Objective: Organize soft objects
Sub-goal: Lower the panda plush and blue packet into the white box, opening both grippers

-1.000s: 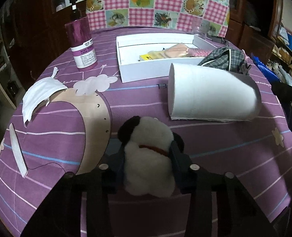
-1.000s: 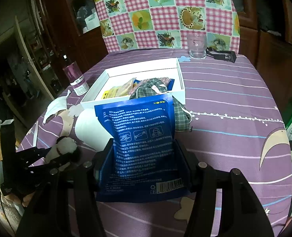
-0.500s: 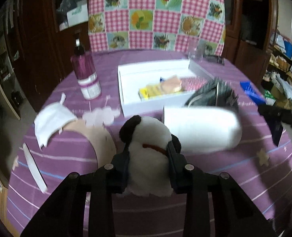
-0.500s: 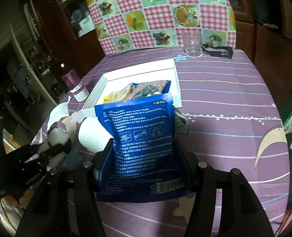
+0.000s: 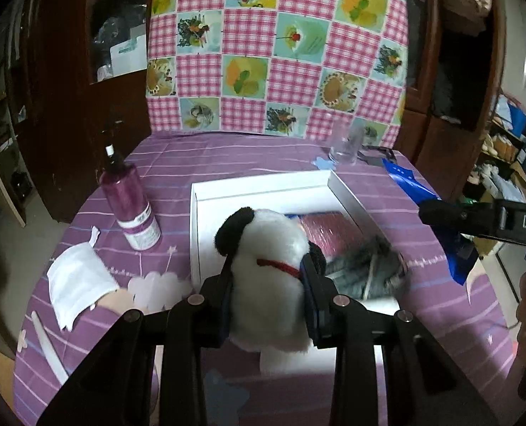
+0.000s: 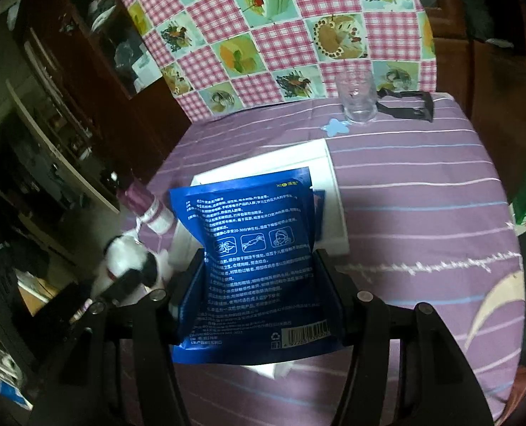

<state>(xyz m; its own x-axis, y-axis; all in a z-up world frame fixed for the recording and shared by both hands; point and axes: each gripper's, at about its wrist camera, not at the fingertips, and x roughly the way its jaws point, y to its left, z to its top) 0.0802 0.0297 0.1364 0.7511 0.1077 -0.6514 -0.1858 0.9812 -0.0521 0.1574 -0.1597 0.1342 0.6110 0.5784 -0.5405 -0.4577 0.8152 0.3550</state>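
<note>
You hold 2 loads above the purple-striped tabletop [image 5: 248,156] at once: your left tongs [image 5: 268,294] pinch a black-and-white plush dog [image 5: 266,266] across its body, and your right tongs [image 6: 263,284] pinch a blue foil pouch [image 6: 252,262] by its lower half. Both hang over the near part of the white tray [image 5: 206,234], which already carries a red patterned packet [image 5: 328,232] and a crumpled plaid cloth [image 5: 365,269] at its near right corner. The dog sits upright in the grip, long axis vertical, head up and facing away from you toward the checked chair back [image 5: 277,46], 1 black ear [image 5: 232,229] out to the left and its red collar [image 5: 280,266] showing. The pouch also stands on end, long axis vertical, printed face toward the right wrist camera, barcode at the bottom. The likeliest trouble from here, judging by the crowding, is a collision: the 2 tools are close over the same tray, and lowering both together could knock them into each other. The plush is springy and may tip over the tray wall when released near the edge. The pouch is slick and could slide on the bunched cloth. The pink pump bottle [image 5: 131,209] stands just left of the tray, within reach of a careless swing.
</note>
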